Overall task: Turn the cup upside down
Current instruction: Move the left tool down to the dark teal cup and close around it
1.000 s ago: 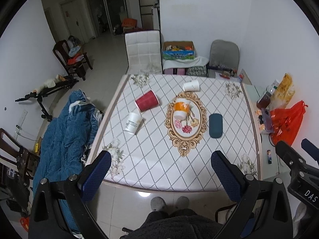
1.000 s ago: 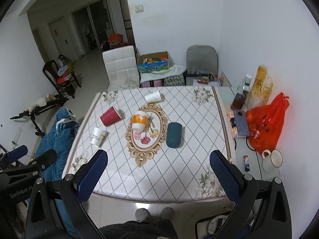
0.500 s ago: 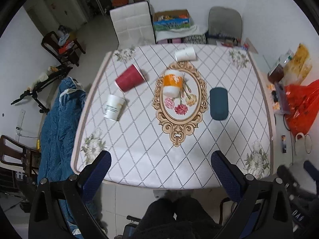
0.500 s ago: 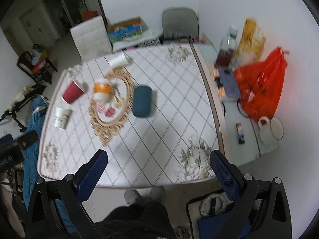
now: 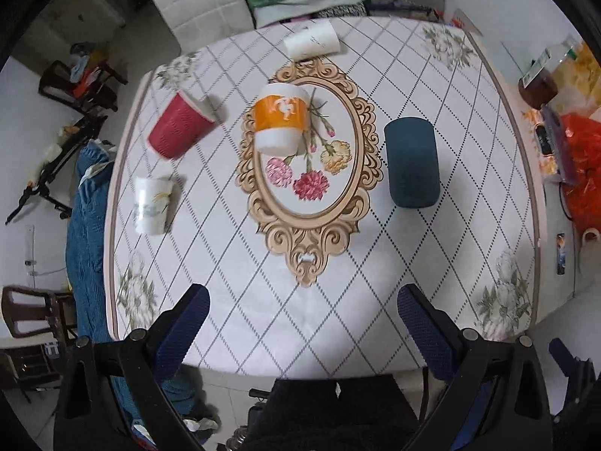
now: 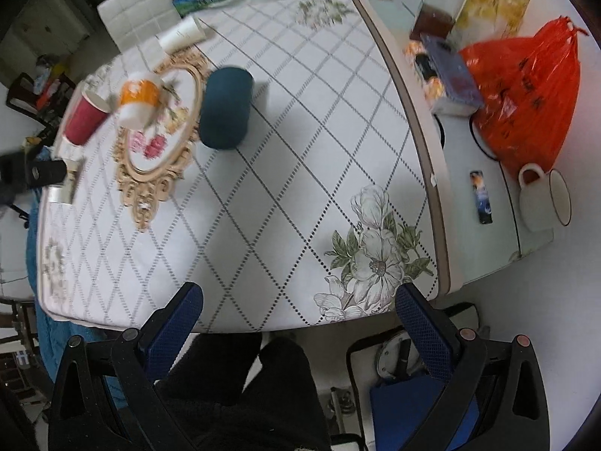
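Several cups lie on their sides on the white quilted table (image 5: 263,300): a red cup (image 5: 178,127), an orange-and-white cup (image 5: 281,118) on the gold-framed flower mat, a white cup (image 5: 311,41) at the far edge, a printed white cup (image 5: 152,205) at the left, and a dark blue cup (image 5: 411,161) at the right. The right wrist view shows the blue cup (image 6: 225,107) and the orange cup (image 6: 139,99) too. My left gripper (image 5: 300,319) is open and empty above the near table edge. My right gripper (image 6: 296,315) is open and empty above the near right corner.
A side surface on the right holds an orange plastic bag (image 6: 526,90), a bottle (image 6: 437,3), a white mug (image 6: 542,197) and small items. A blue blanket (image 5: 84,225) hangs at the table's left. Chairs stand beyond the far edge.
Both grippers have moved forward and tilted down over the table, so the cups look larger. The right gripper has swung toward the table's right corner. No cup has moved.
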A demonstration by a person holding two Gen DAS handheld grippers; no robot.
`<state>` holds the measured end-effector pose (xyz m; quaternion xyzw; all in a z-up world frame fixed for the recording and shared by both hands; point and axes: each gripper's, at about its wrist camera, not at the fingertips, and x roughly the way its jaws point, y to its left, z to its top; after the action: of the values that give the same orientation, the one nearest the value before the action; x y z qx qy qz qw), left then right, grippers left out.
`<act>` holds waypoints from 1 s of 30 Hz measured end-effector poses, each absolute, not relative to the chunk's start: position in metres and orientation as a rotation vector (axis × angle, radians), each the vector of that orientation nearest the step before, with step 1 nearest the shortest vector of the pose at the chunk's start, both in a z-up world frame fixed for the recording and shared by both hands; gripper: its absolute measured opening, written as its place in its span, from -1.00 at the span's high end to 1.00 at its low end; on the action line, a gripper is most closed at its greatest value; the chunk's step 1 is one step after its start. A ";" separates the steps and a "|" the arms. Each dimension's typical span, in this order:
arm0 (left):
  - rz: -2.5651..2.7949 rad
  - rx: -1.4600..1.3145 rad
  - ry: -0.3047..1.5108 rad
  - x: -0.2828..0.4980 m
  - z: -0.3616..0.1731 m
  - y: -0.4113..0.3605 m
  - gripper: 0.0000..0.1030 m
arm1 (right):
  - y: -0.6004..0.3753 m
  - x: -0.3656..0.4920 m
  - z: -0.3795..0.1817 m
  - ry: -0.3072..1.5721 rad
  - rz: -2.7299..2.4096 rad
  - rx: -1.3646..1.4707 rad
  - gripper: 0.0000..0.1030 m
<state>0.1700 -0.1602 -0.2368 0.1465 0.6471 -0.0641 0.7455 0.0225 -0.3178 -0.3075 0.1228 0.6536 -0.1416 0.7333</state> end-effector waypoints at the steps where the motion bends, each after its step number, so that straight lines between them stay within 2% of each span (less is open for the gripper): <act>1: -0.146 0.330 1.426 0.175 -0.241 -0.163 -0.99 | -0.318 0.024 -0.315 1.454 -0.334 0.255 -1.00; 13: -0.284 0.410 1.544 0.236 -0.297 -0.230 -0.99 | -0.343 0.050 -0.384 1.592 -0.458 0.233 -1.00; 22: -0.404 0.374 1.693 0.261 -0.339 -0.273 -0.99 | -0.356 0.060 -0.406 1.636 -0.439 0.326 -1.00; 30: -0.439 0.423 1.755 0.265 -0.378 -0.295 -0.99 | -0.370 0.058 -0.419 1.673 -0.381 0.489 -1.00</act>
<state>0.2648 -0.2947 -0.3778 0.1823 0.7566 -0.1893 0.5987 0.0582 -0.3699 -0.4190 0.2132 0.7298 -0.1661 0.6279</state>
